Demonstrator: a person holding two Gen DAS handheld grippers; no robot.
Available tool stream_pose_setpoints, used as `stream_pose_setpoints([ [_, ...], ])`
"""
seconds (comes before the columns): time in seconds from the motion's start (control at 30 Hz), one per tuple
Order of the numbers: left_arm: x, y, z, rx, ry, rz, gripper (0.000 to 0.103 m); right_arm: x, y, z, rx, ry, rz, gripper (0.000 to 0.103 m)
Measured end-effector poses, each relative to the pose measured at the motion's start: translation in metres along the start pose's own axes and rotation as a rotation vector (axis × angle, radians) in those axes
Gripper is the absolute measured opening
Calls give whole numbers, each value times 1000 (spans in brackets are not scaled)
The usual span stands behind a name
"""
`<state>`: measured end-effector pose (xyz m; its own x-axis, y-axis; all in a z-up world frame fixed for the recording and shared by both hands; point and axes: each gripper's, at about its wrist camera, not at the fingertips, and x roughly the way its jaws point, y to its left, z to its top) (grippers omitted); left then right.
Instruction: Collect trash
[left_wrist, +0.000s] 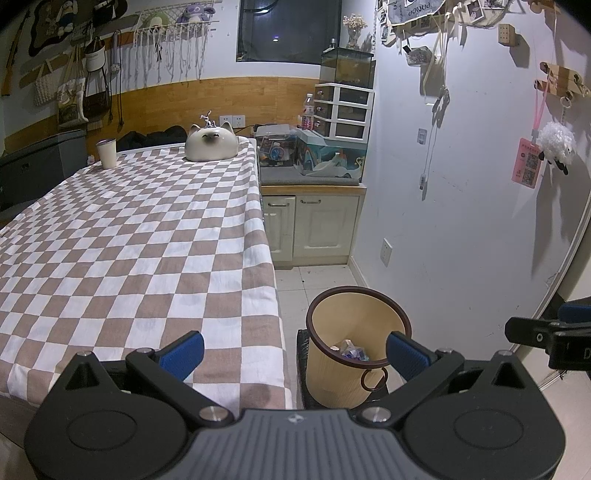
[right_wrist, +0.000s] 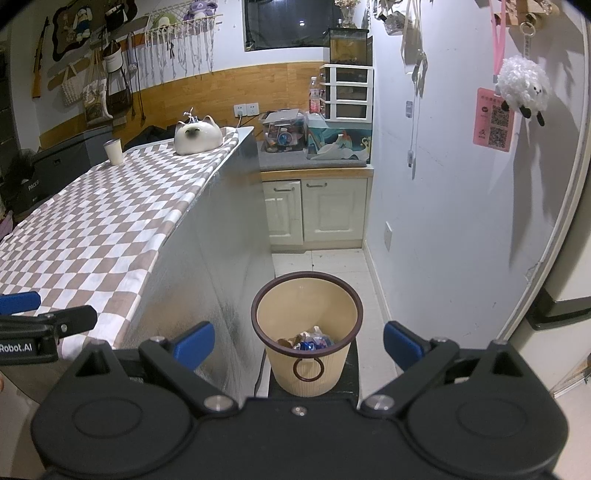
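A beige waste bin (left_wrist: 343, 365) with a dark brown rim and a ring handle stands on a black stand beside the table; the same bin (right_wrist: 306, 365) sits low and central in the right wrist view. Crumpled trash (right_wrist: 308, 341) lies at its bottom, and the trash (left_wrist: 352, 350) shows in the left wrist view too. My left gripper (left_wrist: 293, 352) is open over the table's near right corner, nothing between its blue pads. My right gripper (right_wrist: 298, 341) is open just in front of the bin, holding nothing.
The table (left_wrist: 122, 240) wears a brown-and-white checked cloth, with a cat-shaped ceramic bowl (left_wrist: 210, 142) and a white cup (left_wrist: 107, 152) at its far end. A cream cabinet (right_wrist: 317, 210) with boxes on top stands against the back wall. White tiled floor (right_wrist: 332, 262) runs between table and right wall.
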<state>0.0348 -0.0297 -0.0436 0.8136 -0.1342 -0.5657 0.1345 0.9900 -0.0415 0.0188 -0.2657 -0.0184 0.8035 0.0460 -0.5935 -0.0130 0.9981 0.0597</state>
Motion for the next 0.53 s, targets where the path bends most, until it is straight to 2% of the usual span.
stream_pose_setpoints([
  [0.53, -3, 0, 3, 1, -2, 1, 103, 0, 0, 0, 2, 1, -1, 99],
])
